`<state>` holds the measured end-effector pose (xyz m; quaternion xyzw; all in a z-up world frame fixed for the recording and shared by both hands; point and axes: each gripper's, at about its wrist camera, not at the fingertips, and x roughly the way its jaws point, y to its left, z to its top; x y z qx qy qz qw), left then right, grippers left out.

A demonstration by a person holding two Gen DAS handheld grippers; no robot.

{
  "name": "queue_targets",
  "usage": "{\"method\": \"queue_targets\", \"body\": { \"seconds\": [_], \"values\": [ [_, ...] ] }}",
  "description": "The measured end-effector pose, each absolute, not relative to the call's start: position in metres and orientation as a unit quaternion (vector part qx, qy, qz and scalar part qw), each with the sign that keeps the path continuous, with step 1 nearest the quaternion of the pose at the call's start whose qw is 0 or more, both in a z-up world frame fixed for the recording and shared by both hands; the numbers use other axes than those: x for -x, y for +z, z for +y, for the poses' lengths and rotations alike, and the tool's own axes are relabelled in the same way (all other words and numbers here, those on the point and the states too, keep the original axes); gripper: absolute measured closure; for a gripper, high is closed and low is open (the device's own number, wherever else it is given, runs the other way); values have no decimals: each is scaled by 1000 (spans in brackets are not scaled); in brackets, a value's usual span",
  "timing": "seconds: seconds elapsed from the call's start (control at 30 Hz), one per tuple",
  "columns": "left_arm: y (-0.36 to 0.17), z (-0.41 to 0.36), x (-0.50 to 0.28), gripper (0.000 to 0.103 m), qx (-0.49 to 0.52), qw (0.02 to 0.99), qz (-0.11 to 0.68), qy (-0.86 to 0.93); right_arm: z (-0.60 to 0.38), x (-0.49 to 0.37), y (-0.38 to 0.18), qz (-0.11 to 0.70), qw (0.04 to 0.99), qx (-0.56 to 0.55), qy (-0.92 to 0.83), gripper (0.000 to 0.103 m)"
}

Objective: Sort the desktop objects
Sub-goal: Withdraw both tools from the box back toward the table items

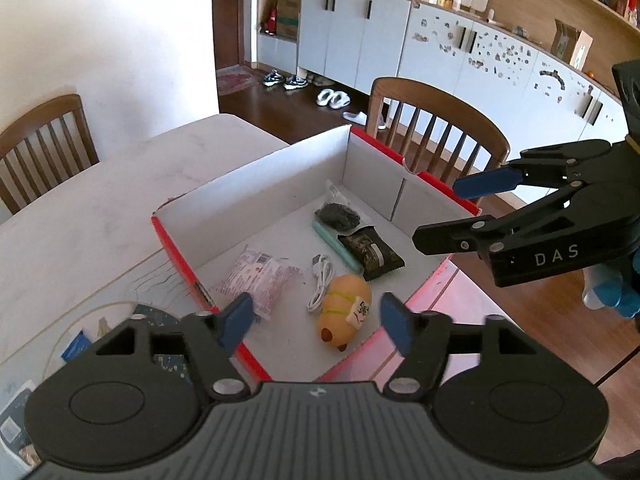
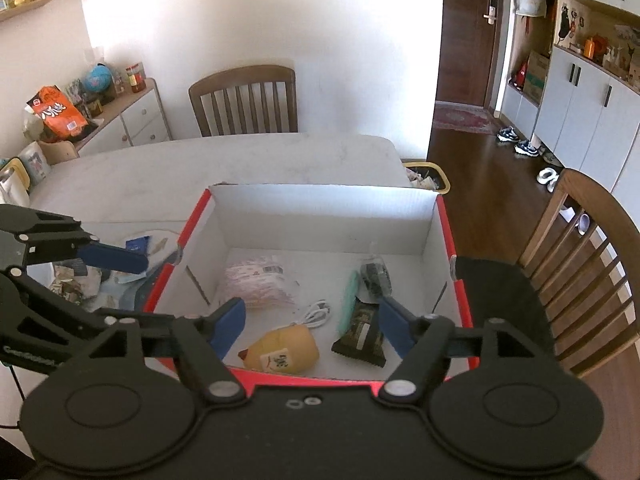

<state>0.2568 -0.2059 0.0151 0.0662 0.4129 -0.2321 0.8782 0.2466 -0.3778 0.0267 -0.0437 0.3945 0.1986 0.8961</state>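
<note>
Your left gripper (image 1: 316, 320) hangs with jaws apart and empty over the red-edged white cardboard box (image 2: 320, 216). Inside lie a pink snack packet (image 2: 256, 284), a white cable (image 2: 316, 314), a yellow plush toy (image 2: 284, 350), and a dark wrapped bar (image 2: 360, 332). Your right gripper (image 2: 308, 326) gapes empty too.

Mint-green case (image 1: 335, 245) — partly under the dark snack bar (image 1: 370, 254). Pink packet (image 1: 260, 278) — near corner behind left gripper's pad. Papers on table (image 2: 86, 280) — blurred, overlapped by left gripper's finger. Toy's label (image 2: 279, 360) — characters illegible.
</note>
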Motion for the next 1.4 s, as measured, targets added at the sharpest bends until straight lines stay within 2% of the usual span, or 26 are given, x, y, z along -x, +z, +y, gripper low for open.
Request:
{"method": "queue_targets", "body": {
  "seconds": [0.13, 0.2, 0.3, 0.43, 0.53, 1.4],
  "values": [
    [18, -199, -244, 27, -62, 884, 406, -222, -380, -240, 25, 387, 901, 39, 193, 26],
    [18, -194, -238, 19, -56, 886, 404, -220, -379, -236, 26, 382, 903, 40, 191, 24],
    [18, -189, -230, 14, -49, 890, 398, -219, -376, -228, 25, 376, 904, 44, 197, 20],
    [16, -181, -220, 14, -47, 895, 388, -214, -370, -219, 24, 363, 910, 44, 197, 11],
    [14, -172, -212, 0, -43, 900, 378, -212, -366, -213, 24, 355, 913, 35, 197, 7],
    [4, -30, -161, 0, -22, 910, 363, -199, -242, -179, 24, 340, 923, 17, 180, 5]
  ]
}}
